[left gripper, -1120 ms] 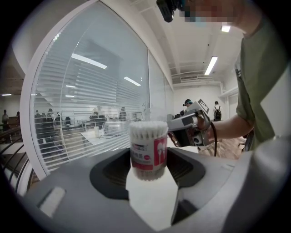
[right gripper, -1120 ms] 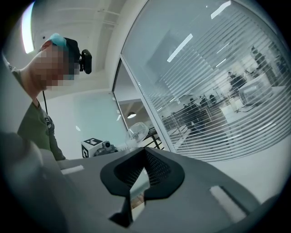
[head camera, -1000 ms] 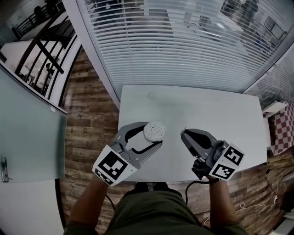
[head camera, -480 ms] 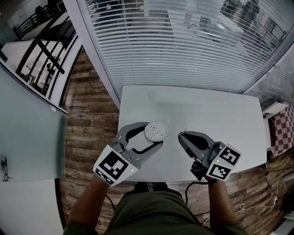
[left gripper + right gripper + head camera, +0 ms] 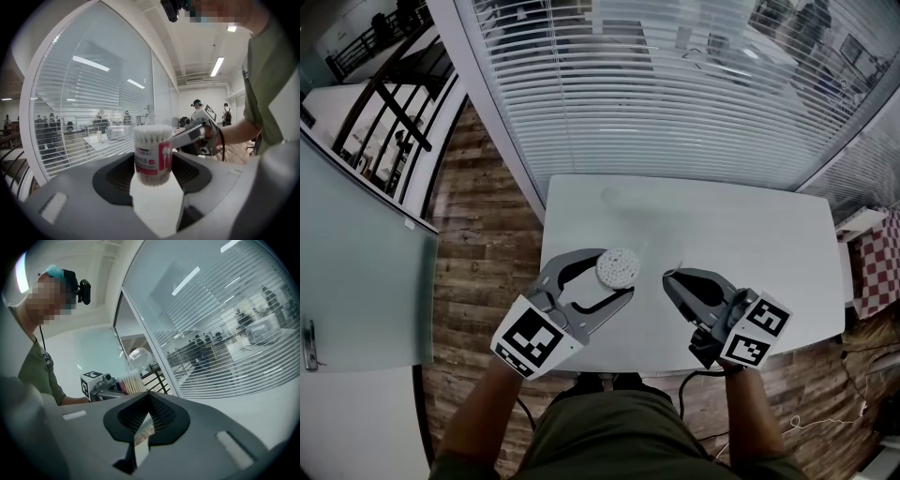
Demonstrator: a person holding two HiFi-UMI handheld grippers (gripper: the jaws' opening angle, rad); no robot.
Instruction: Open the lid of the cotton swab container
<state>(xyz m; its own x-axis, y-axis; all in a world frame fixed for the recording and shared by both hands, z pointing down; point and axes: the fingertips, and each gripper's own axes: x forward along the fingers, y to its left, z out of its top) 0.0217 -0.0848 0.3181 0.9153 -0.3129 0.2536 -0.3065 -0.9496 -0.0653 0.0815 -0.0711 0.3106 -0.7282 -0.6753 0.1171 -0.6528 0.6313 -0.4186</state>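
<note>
Right gripper edged slightly left, jaws together, left gripper clamped on cotton swab container, swab tips exposed

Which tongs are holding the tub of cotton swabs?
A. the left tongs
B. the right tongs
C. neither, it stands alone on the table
A: the cotton swab container stands gripped between the left tongs, while the right tongs are shut with nothing in them.
</note>
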